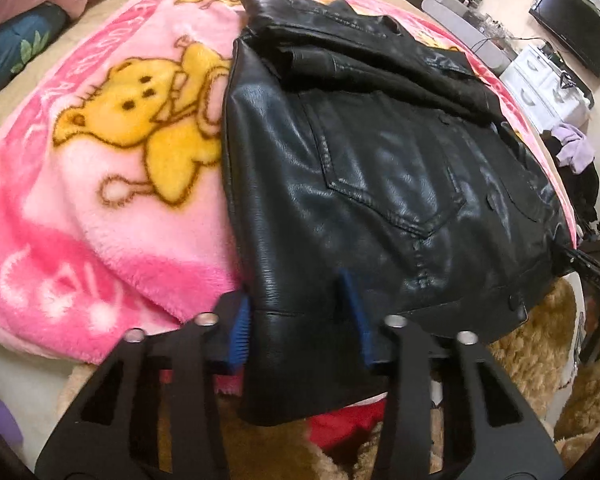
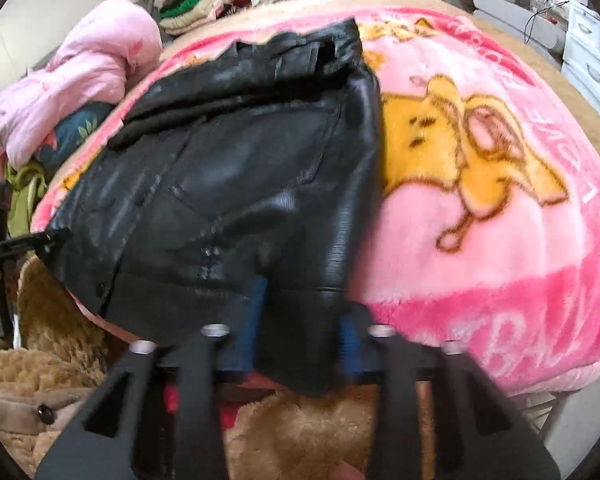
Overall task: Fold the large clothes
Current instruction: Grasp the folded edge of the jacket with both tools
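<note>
A black leather jacket [image 1: 380, 152] lay on the pink bear blanket [image 1: 100, 168] covering the bed. The left gripper [image 1: 300, 320] clenched 1 hem corner; the right gripper [image 2: 300, 320] clenched the other, both corners hanging off the bed's edge.

1. The bed [image 1: 28, 68] carries a pink blanket [image 1: 100, 216] with yellow bear pictures.
2. A black leather jacket [image 1: 380, 168] lies on the blanket, its hem hanging over the near edge.
3. A pink quilt [image 2: 80, 92] is bunched at the far side.
</note>
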Motion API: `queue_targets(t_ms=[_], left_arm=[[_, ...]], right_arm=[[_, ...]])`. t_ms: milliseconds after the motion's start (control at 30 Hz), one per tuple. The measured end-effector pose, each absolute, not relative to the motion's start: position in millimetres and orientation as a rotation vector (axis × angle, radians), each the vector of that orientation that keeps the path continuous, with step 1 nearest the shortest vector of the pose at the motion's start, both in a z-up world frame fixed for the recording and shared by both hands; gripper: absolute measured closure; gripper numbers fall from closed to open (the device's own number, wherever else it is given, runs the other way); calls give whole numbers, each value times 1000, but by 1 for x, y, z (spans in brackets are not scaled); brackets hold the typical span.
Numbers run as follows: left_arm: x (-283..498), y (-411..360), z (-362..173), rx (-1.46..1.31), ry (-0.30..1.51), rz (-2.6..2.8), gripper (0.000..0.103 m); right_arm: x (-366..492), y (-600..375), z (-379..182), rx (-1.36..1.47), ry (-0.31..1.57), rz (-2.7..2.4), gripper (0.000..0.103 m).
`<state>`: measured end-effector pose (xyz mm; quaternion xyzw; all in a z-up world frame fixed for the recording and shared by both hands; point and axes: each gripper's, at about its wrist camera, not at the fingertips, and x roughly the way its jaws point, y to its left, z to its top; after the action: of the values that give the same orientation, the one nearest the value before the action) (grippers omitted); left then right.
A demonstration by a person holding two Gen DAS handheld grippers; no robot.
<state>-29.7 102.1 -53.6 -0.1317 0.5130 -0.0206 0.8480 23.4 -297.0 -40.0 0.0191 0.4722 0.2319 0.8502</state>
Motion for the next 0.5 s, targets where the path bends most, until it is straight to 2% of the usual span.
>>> queue_targets(t_ms=[100, 300, 400, 500], left_arm=[[-30, 107, -41, -335, 1043, -64, 95], [-28, 110, -19, -368, 983, -97, 96], [-26, 116, -7, -407, 945, -105, 96], [-22, 120, 5, -431, 908, -113, 96]], right_arm=[[22, -297, -22, 55, 933, 527, 83], [33, -299, 9, 149, 834, 593, 86], [41, -299, 22, 192, 789, 620, 91], [49, -297, 32, 209, 757, 628, 92]])
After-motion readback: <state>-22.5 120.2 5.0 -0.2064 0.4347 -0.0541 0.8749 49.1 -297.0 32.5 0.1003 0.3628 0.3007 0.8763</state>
